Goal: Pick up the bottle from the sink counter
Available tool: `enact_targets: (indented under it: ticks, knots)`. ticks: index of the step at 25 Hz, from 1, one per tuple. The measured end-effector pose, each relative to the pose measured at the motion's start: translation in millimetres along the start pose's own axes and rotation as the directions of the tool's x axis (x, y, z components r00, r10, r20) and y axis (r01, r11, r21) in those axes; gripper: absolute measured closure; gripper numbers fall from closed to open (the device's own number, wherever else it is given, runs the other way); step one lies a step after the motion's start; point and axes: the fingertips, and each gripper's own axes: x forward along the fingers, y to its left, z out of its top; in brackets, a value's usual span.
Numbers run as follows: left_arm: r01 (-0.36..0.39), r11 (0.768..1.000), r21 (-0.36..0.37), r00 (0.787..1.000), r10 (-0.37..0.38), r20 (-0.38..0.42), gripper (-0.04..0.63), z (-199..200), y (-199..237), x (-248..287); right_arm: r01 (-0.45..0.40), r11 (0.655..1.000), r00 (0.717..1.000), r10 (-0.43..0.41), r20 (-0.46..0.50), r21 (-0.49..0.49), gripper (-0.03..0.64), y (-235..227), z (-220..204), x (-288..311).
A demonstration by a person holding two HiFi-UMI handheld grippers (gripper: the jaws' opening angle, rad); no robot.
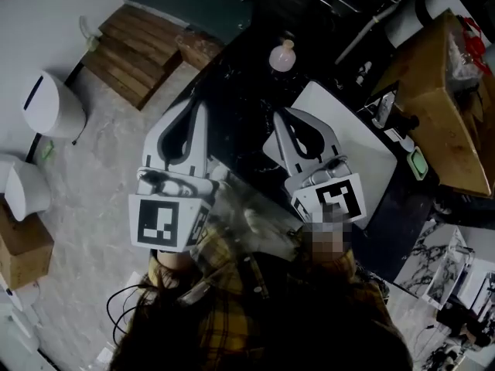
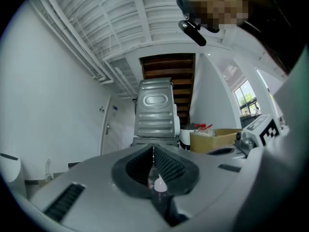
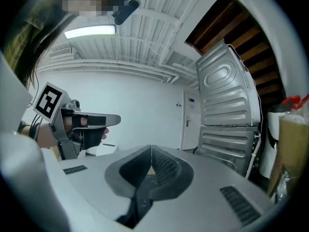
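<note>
The bottle (image 1: 283, 56), small with a round pale pink cap, stands upright on the dark sink counter (image 1: 232, 91), beyond both grippers. My left gripper (image 1: 203, 108) is held over the counter's left edge, its jaws shut with nothing between them. In the left gripper view the bottle (image 2: 159, 183) shows small and blurred through the hollow below the closed tips of the left gripper (image 2: 153, 151). My right gripper (image 1: 280, 118) sits short of the bottle, also shut and empty. The right gripper view shows the right gripper (image 3: 151, 151) with its pads meeting, and the left gripper (image 3: 77, 124) off to its left.
A white board (image 1: 352, 130) lies on the counter under the right gripper. A cardboard box (image 1: 441, 107) stands at the right, a wooden pallet (image 1: 143, 45) and a white bin (image 1: 50, 107) on the floor at the left. A metal appliance (image 2: 154, 110) rises ahead.
</note>
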Motion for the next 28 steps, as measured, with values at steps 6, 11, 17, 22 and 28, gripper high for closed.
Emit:
enact_targets:
  ticks: [6, 11, 17, 22, 28]
  knots:
    - [0.132, 0.991, 0.003, 0.991, -0.132, -0.006, 0.572, -7.6, 24.2, 69.5, 0.079, 0.997, 0.997, -0.079, -0.018, 0.004, 0.6, -29.4, 2.4, 59.2]
    - [0.23, 0.973, -0.012, 0.973, -0.23, 0.012, 0.572, -10.1, 38.2, 118.1, 0.164, 0.986, 0.986, -0.164, -0.027, 0.004, 0.6, -57.3, 1.2, 91.8]
    - [0.354, 0.935, -0.027, 0.935, -0.354, -0.014, 0.572, -17.8, 36.4, 163.1, 0.29, 0.957, 0.957, -0.289, -0.034, -0.002, 0.6, -92.2, -0.8, 107.1]
    - [0.45, 0.892, -0.036, 0.892, -0.452, -0.033, 0.572, -28.1, 27.9, 184.6, 0.378, 0.926, 0.925, -0.377, -0.045, -0.003, 0.6, -113.1, -3.5, 112.7]
    - [0.518, 0.853, -0.057, 0.852, -0.521, -0.049, 0.572, -41.3, 19.0, 194.4, 0.439, 0.899, 0.896, -0.438, -0.077, -0.003, 0.6, -124.9, -12.0, 113.6]
